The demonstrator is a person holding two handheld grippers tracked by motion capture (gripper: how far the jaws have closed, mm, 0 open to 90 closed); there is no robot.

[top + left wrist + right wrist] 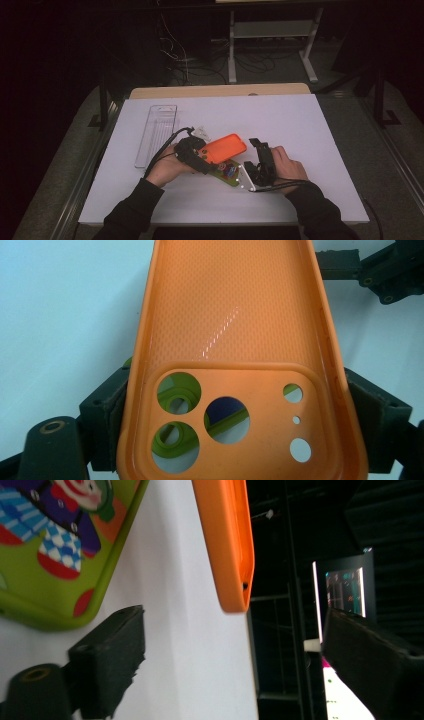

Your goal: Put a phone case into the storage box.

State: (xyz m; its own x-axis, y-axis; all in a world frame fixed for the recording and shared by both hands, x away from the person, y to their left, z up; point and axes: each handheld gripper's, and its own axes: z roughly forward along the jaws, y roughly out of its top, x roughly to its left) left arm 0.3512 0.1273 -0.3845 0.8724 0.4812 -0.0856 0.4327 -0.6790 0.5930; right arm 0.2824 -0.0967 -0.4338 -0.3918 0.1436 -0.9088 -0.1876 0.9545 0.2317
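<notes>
Orange case: your left gripper (200, 156) clamps the orange phone case (226, 148) by its two long sides at the camera-hole end, inside facing up, lifted over the table's middle.
Green case: a green phone case (228, 172) with a clown print lies flat under it on the white table (300, 125).
Right gripper: your right gripper (260, 150) rests on its side just beside both cases, jaws apart, holding nothing.
Clear tray: a clear plastic tray (156, 134) sits well apart at the left.

The orange case (235, 360) runs off the left gripper view's top and bottom edges. It hides most of the green case (226, 171) beneath.
</notes>
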